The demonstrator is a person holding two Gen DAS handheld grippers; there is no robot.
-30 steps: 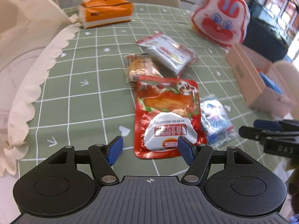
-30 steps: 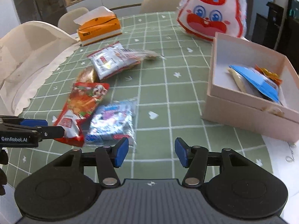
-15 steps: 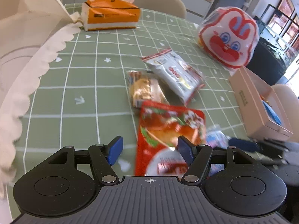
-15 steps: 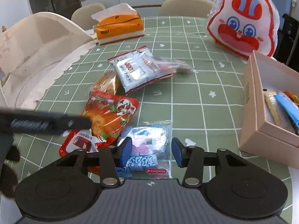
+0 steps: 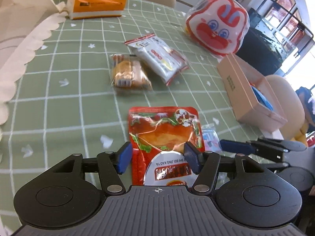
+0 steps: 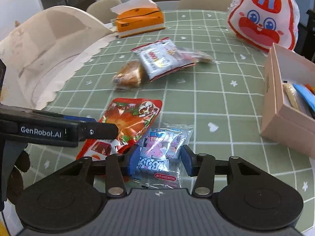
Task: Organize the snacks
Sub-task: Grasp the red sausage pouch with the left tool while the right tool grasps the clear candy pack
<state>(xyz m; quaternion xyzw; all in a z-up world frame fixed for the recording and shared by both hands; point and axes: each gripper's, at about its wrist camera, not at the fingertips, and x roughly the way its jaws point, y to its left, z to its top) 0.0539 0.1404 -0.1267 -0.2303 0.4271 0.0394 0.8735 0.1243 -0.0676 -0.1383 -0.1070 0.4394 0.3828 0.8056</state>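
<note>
Left gripper (image 5: 158, 155) jaws just closing around red foil pouch (image 5: 164, 135), not yet pinching. Right gripper (image 6: 159, 158) jaws just widening slightly, straddling clear candy packet (image 6: 163, 147), no pinch seen. Both packs light, crinkly, slippery; best grip at flat sealed edge.

Left gripper (image 5: 157, 158) jaws have narrowed around red pouch (image 5: 165, 137).
</note>
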